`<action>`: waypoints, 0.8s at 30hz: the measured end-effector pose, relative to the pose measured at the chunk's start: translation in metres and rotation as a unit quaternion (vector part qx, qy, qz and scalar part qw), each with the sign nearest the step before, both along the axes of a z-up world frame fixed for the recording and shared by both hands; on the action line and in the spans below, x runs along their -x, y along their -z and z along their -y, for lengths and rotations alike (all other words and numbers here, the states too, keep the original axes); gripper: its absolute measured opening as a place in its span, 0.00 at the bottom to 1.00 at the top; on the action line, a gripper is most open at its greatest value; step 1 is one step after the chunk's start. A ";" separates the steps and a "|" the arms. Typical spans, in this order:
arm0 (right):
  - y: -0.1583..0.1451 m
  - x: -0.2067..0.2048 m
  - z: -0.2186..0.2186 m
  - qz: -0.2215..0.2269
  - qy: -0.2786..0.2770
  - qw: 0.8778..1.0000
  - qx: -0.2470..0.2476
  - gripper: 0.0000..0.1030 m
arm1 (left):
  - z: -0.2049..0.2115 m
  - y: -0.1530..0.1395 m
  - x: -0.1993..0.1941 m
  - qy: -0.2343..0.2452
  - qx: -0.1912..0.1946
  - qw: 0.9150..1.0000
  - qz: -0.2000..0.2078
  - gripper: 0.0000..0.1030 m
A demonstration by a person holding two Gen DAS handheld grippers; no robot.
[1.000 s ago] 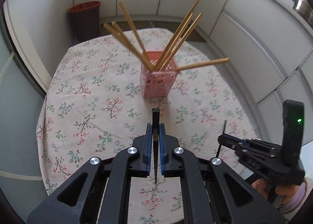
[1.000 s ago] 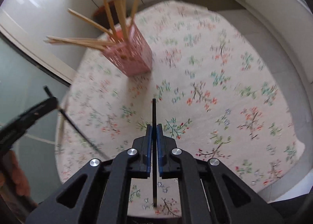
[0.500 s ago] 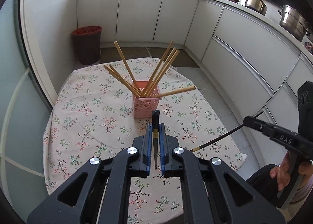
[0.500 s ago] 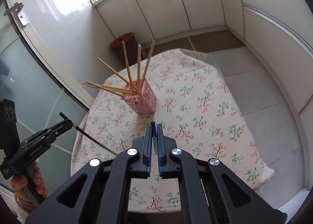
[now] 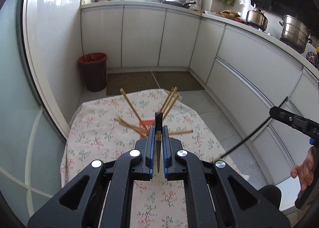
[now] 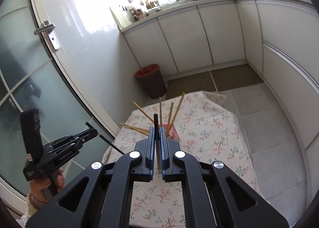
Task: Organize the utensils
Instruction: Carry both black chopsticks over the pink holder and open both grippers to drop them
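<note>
Two black chopsticks are up in the air, one per gripper, above the floral table (image 5: 95, 120), which lies below and ahead of both. The pink holder (image 6: 173, 132), bristling with wooden chopsticks (image 5: 133, 110), is seen just past the fingertips, partly hidden. The left gripper (image 5: 159, 142) is clamped on a black chopstick (image 5: 159, 126); the right gripper (image 6: 157, 144) is pinched tight on the other black chopstick (image 6: 155, 122). To be done well, each stick should probably be tipped point-down and lowered into a gap between the splayed wooden ones.
</note>
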State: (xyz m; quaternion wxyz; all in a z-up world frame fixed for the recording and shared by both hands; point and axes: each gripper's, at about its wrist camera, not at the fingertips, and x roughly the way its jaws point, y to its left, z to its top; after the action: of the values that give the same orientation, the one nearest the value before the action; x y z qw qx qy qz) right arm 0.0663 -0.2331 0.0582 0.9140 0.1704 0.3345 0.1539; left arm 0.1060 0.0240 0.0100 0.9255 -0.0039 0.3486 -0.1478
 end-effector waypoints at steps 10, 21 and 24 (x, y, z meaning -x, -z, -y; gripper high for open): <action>-0.035 -0.039 -0.002 0.028 -0.010 1.000 -0.009 0.05 | 0.010 -0.018 -0.073 -0.028 -0.008 0.999 0.022 0.06; -0.020 -0.104 -0.017 0.030 -0.008 0.999 -0.006 0.05 | 0.028 0.050 -0.139 -0.011 -0.007 0.999 -0.039 0.15; -0.006 -0.120 -0.023 0.022 -0.010 1.000 -0.011 0.05 | 0.024 0.047 -0.123 -0.012 0.002 1.000 -0.010 0.25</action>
State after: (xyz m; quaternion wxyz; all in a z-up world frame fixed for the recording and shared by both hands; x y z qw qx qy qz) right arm 0.1863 -0.2097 0.0646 0.9177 0.1733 0.3144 0.1704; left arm 0.2286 0.0002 -0.0374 0.9238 -0.0109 0.3571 -0.1374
